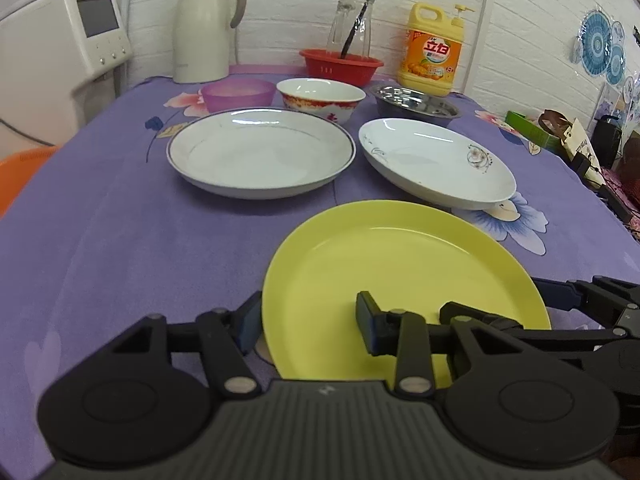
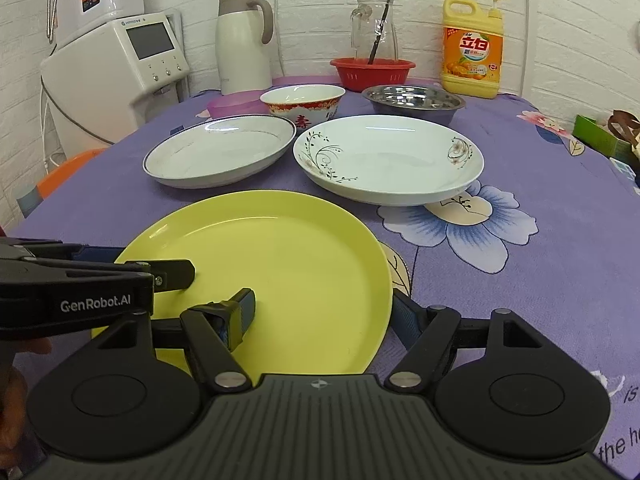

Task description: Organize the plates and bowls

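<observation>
A yellow plate (image 1: pixel 400 276) (image 2: pixel 276 280) lies at the near edge of the purple tablecloth. My left gripper (image 1: pixel 308 320) is open and straddles its left rim, one finger inside the plate and one outside. My right gripper (image 2: pixel 324 316) is open and straddles its right rim the same way. Behind stand a blue-rimmed white plate (image 1: pixel 260 152) (image 2: pixel 220 152) and a floral white plate (image 1: pixel 436 160) (image 2: pixel 388 156). Further back are a purple bowl (image 1: pixel 238 94), a red-patterned bowl (image 1: pixel 320 96) (image 2: pixel 302 100) and a steel bowl (image 1: pixel 416 102) (image 2: pixel 414 100).
Along the wall stand a white thermos jug (image 1: pixel 204 24), a red basket (image 1: pixel 340 64) with a glass jar, and a yellow detergent bottle (image 1: pixel 434 52). A white appliance (image 2: pixel 116 72) is at the left. A green box (image 1: pixel 532 128) and clutter lie at the right edge.
</observation>
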The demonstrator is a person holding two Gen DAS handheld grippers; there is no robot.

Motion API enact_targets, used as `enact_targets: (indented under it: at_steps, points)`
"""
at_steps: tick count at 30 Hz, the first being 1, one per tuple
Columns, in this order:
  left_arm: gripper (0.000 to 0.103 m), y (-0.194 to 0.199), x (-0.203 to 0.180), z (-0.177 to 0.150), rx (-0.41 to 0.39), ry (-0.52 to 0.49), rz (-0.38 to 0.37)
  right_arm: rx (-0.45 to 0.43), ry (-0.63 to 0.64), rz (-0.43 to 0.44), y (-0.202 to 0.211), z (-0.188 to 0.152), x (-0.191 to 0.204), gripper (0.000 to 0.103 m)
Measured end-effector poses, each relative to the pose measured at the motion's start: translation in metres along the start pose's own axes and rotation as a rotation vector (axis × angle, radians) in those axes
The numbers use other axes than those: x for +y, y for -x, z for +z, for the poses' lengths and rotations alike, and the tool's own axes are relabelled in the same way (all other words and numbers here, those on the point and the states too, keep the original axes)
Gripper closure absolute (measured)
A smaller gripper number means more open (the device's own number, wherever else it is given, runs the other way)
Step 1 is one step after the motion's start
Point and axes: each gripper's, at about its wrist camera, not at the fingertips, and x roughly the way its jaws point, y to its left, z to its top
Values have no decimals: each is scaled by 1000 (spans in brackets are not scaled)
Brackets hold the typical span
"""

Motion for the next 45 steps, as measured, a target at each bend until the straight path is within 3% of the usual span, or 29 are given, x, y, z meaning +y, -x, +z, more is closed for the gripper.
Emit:
enact_targets:
  at_steps: [4, 13, 32, 36, 39, 45]
  points:
    - [69, 12, 12, 0, 1, 37, 25, -22, -12, 36, 7, 5, 11, 0]
    - [71, 35, 59, -6, 2, 98, 154, 5, 38, 170, -13, 13, 58, 0]
    - [70, 17, 65, -6, -18, 101, 114, 27, 57, 144, -25, 14, 58, 0]
    - [35, 22, 81, -1, -20, 171, 63, 30, -15, 202, -21, 17, 43, 0]
    - [35, 29, 95, 12, -53, 225, 28, -13, -66, 195, -11, 28, 29, 0]
    - [30, 26, 113, 63, -134, 259, 64, -94, 13, 188, -15, 68, 24, 0]
